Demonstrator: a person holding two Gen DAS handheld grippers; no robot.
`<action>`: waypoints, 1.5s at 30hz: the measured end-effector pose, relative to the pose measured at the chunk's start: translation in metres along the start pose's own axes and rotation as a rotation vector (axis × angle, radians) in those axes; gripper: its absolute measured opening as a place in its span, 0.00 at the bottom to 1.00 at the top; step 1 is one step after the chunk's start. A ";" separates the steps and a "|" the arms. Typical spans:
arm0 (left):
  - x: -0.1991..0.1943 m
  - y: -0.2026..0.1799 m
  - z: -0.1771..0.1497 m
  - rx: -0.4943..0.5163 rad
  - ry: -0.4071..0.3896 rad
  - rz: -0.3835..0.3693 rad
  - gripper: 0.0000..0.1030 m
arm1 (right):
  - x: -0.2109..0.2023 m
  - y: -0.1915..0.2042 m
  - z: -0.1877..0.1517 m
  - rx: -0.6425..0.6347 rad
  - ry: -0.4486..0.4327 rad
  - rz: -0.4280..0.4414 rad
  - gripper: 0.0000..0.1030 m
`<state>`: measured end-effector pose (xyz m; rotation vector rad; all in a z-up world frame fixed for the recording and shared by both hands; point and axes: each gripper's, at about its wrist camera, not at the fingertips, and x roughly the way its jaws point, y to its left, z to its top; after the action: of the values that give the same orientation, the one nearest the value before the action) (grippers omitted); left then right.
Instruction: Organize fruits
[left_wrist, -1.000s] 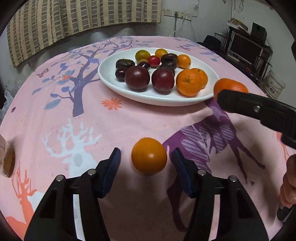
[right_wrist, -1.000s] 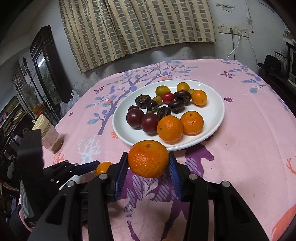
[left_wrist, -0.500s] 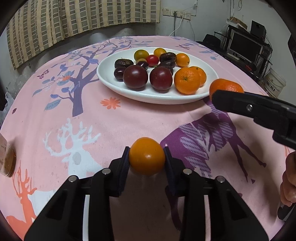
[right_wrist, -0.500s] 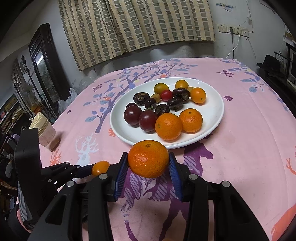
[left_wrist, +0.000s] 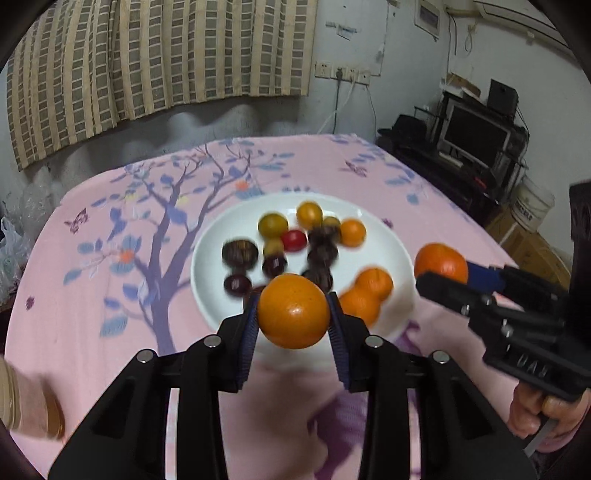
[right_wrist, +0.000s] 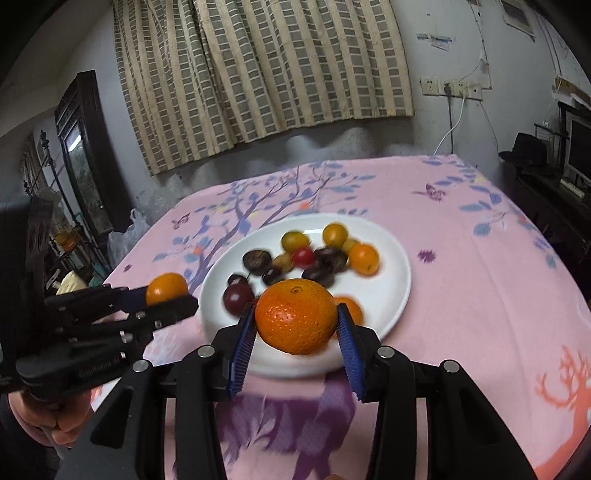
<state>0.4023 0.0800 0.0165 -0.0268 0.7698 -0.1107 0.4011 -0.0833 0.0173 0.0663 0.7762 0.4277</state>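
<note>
My left gripper (left_wrist: 293, 321) is shut on a smooth orange fruit (left_wrist: 293, 312) and holds it in the air near the front rim of the white plate (left_wrist: 207, 258). My right gripper (right_wrist: 295, 326) is shut on a dimpled mandarin (right_wrist: 295, 315), also held above the plate's near edge (right_wrist: 400, 273). The plate holds dark plums, small yellow, red and orange tomatoes, and two mandarins (left_wrist: 369, 295). Each gripper shows in the other's view: the right one (left_wrist: 448, 273) with its mandarin, the left one (right_wrist: 166, 295) with its fruit.
The plate sits on a round table with a pink tree-and-deer cloth (left_wrist: 110, 295). A jar (left_wrist: 22, 402) stands at the table's left edge. A curtain and wall lie behind; a TV stand (left_wrist: 476, 147) is at the right.
My left gripper closed on the orange fruit and lifted it off the cloth toward the plate. My right gripper rose and moved closer to the plate with its mandarin.
</note>
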 end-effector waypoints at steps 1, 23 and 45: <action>0.012 0.002 0.010 -0.012 0.004 -0.003 0.34 | 0.010 -0.003 0.006 -0.005 -0.001 -0.010 0.43; 0.037 0.020 0.025 -0.046 -0.035 0.177 0.92 | 0.038 -0.019 0.014 -0.030 0.037 -0.024 0.89; -0.083 0.002 -0.140 -0.094 -0.032 0.160 0.95 | -0.054 0.028 -0.120 -0.196 0.148 -0.050 0.96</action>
<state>0.2461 0.0929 -0.0271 -0.0564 0.7415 0.0776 0.2737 -0.0910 -0.0268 -0.1689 0.8763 0.4630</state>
